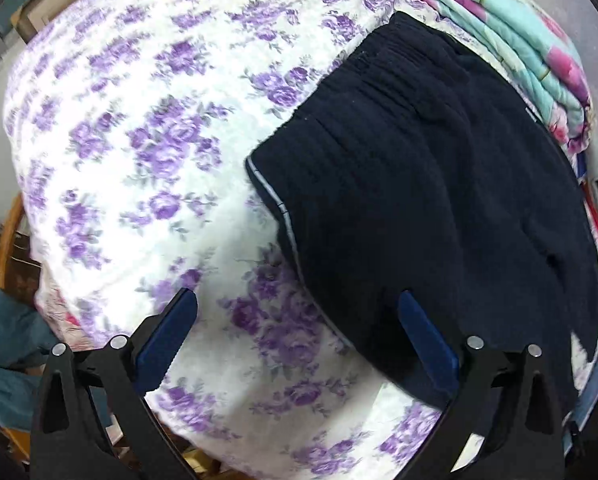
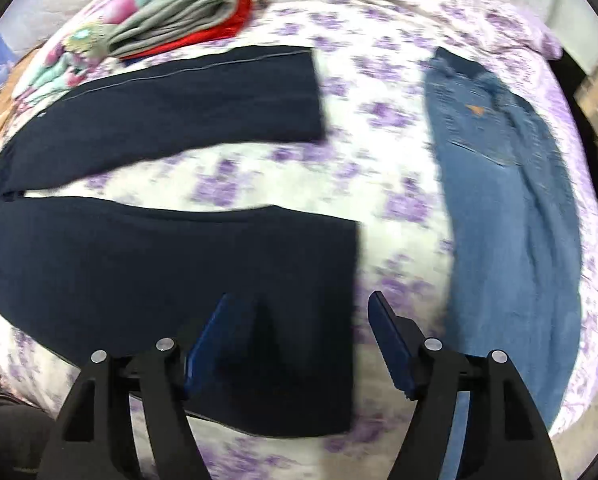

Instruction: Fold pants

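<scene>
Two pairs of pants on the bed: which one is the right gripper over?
The navy pants, spread flat with legs apart. The open right gripper straddles the hem edge of the nearer leg. The blue jeans lie apart, further right, untouched.

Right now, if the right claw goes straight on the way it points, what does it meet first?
Probably the near leg of the dark navy pants, close to its hem. The open right claw straddles that hem edge, with the floral bedsheet just beyond. Depth is unclear.

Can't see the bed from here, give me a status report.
Left gripper open, right gripper open. Navy pants flat, legs apart, unfolded. Jeans lie alongside, clear.
</scene>
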Tool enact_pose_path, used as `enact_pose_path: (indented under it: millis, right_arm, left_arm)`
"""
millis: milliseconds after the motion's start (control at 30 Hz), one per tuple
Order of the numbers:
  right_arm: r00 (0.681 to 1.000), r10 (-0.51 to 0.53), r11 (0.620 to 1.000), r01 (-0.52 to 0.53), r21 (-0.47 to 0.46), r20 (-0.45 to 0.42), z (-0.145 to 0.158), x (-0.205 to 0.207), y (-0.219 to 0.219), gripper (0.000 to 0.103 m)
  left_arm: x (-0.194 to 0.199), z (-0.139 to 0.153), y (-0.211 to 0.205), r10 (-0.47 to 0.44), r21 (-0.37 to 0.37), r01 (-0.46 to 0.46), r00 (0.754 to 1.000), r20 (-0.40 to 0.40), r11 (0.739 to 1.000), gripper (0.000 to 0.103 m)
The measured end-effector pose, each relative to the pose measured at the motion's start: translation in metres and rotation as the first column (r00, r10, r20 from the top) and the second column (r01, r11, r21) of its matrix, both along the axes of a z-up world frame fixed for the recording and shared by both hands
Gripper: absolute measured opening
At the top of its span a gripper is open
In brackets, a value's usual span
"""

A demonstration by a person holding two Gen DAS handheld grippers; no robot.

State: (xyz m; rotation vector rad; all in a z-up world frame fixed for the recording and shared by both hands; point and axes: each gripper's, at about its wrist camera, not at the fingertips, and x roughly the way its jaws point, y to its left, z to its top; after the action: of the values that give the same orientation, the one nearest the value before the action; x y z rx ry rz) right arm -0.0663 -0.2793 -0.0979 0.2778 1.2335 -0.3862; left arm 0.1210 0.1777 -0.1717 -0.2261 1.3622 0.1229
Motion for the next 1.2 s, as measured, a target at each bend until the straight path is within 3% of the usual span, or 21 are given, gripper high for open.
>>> enact_pose_path:
  millis: [33, 67, 100, 333, 400, 467, 567, 667, 767, 833, 900, 933, 1067, 1133, 1200]
  right_arm:
    - [1.0, 0.013, 1.0, -0.013, 0.02, 0.008, -0.002, 0.005, 0.007, 0.071]
    - [1.0, 0.027, 0.999, -0.028, 0.028, 0.011, -0.003, 0.008, 0.012, 0.071]
    - [0.999, 0.045, 0.998, -0.045, 0.033, 0.011, -0.002, 0.011, 0.015, 0.071]
    - [0.992, 0.119, 0.992, -0.121, 0.04, 0.027, 0.008, 0.017, 0.04, 0.074]
    - [0.992, 0.12, 0.992, -0.121, 0.04, 0.027, 0.008, 0.02, 0.041, 0.074]
    - [0.993, 0.116, 0.992, -0.117, 0.041, 0.031, 0.01, 0.02, 0.042, 0.074]
    - [0.992, 0.124, 0.991, -0.126, 0.05, 0.032, 0.009, 0.024, 0.045, 0.075]
    - [0.99, 0.137, 0.989, -0.139, 0.059, 0.03, 0.003, 0.028, 0.048, 0.082]
    - [0.994, 0.105, 0.987, -0.103, 0.121, -0.016, -0.026, 0.032, 0.044, 0.086]
    - [0.991, 0.084, 0.986, -0.068, 0.152, -0.102, -0.054, 0.036, 0.04, 0.09]
    - [0.983, 0.13, 0.987, -0.116, 0.111, -0.132, -0.052, 0.044, 0.049, 0.092]
    - [0.979, 0.148, 0.986, -0.136, 0.096, -0.141, -0.046, 0.049, 0.053, 0.091]
    - [0.984, 0.177, 0.975, -0.175, 0.135, -0.002, -0.011, 0.063, 0.056, 0.09]
    - [0.978, 0.195, 0.972, -0.204, 0.118, 0.079, 0.004, 0.077, 0.061, 0.09]
    - [0.967, 0.216, 0.964, -0.233, 0.127, 0.137, 0.008, 0.098, 0.069, 0.082]
  left_arm:
    - [0.004, -0.004, 0.002, 0.004, -0.002, -0.004, 1.0, -0.001, 1.0, 0.087]
    - [0.007, -0.008, 0.003, 0.009, -0.013, -0.009, 1.0, -0.009, 1.0, 0.069]
    - [0.013, -0.015, 0.006, 0.022, -0.037, -0.023, 0.999, -0.027, 0.999, 0.064]
    - [0.043, -0.024, 0.034, 0.147, -0.096, -0.145, 0.989, 0.009, 0.985, 0.066]
    - [0.045, -0.027, 0.041, 0.165, -0.111, -0.162, 0.986, 0.016, 0.981, 0.046]
    - [0.044, -0.021, 0.041, 0.148, -0.096, -0.144, 0.988, 0.035, 0.985, 0.035]
    - [0.032, 0.012, 0.037, 0.109, 0.002, -0.11, 0.991, 0.079, 0.994, 0.028]
    - [0.026, 0.045, 0.044, 0.064, 0.031, -0.069, 0.989, 0.133, 0.997, 0.028]
    - [0.026, 0.043, 0.05, 0.041, 0.059, -0.048, 0.992, 0.115, 0.997, 0.032]
    - [0.03, 0.01, 0.057, 0.047, 0.083, -0.05, 0.998, 0.043, 0.995, 0.04]
    - [0.026, -0.007, 0.065, 0.089, 0.123, -0.088, 0.996, 0.002, 0.989, 0.063]
    - [0.024, -0.005, 0.068, 0.112, 0.124, -0.113, 0.994, 0.013, 0.986, 0.066]
    - [0.02, 0.018, 0.07, 0.099, 0.155, -0.104, 0.994, 0.036, 0.982, 0.07]
    - [0.02, 0.039, 0.057, 0.057, 0.183, -0.078, 0.991, 0.117, 0.98, 0.071]
    - [0.018, 0.055, 0.033, -0.007, 0.126, -0.015, 0.984, 0.176, 0.992, 0.074]
